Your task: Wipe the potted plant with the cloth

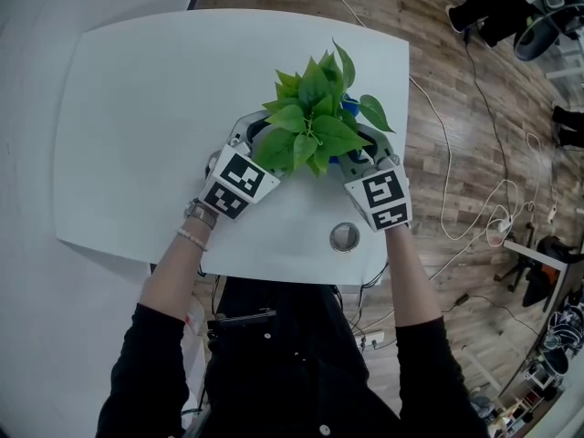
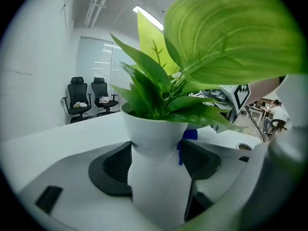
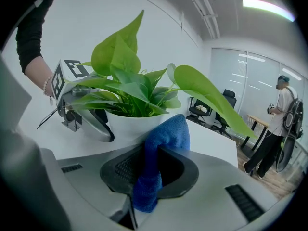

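while the left tool (image 2: 156, 166) is clamping the white pot (image 2: 153, 134) at its narrow waist, the potted plant (image 1: 315, 121) is standing on the white counter (image 1: 137, 108), toward its 6 o'clock edge in the head view. the right tool (image 3: 147, 177) is pinching a folded blue cloth (image 3: 163, 134), whose fold is poking out just beside the pot's rim at the plant's 4 o'clock. the left tool is sitting at its 8 o'clock. the pot is looking rigid, smooth and probably slippery, so the waist is seeming the safest hold. the leaves (image 3: 120, 61) are looking thin and soft, likely bending or tearing under pressure, so they are calling for light strokes with the limp cloth.
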`<state>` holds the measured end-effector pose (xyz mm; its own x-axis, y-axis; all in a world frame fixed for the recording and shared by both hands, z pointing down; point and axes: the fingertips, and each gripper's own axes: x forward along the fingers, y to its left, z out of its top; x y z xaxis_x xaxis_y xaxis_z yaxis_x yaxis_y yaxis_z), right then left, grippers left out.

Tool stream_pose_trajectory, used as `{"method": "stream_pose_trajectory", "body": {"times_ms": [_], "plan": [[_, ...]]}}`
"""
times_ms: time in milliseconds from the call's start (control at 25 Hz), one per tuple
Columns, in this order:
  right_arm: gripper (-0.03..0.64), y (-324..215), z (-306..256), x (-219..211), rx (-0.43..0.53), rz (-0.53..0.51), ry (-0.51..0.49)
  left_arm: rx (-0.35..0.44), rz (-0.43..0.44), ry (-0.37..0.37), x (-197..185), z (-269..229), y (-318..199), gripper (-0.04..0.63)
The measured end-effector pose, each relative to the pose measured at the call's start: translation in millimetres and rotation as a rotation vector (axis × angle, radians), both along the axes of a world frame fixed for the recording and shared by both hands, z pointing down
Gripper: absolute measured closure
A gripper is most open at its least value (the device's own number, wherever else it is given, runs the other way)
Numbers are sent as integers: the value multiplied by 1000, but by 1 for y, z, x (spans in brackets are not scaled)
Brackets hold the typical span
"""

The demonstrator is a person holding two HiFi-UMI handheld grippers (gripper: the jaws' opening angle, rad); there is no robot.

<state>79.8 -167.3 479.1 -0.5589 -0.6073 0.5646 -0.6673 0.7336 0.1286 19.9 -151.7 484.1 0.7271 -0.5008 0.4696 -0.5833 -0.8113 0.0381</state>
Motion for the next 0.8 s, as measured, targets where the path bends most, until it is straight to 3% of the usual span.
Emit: {"method": "stream_pose_trajectory", "body": {"times_ms": [160, 640, 800], "plan": [[522, 10, 1, 0, -4, 5, -4, -1, -52, -13, 2, 1, 2, 266], [522, 41, 1, -7, -20, 16, -31, -51, -320, -48, 9, 8, 10, 268], [522, 54, 1, -13, -26, 11, -43, -51, -366, -59, 12, 8, 13, 268]]}}
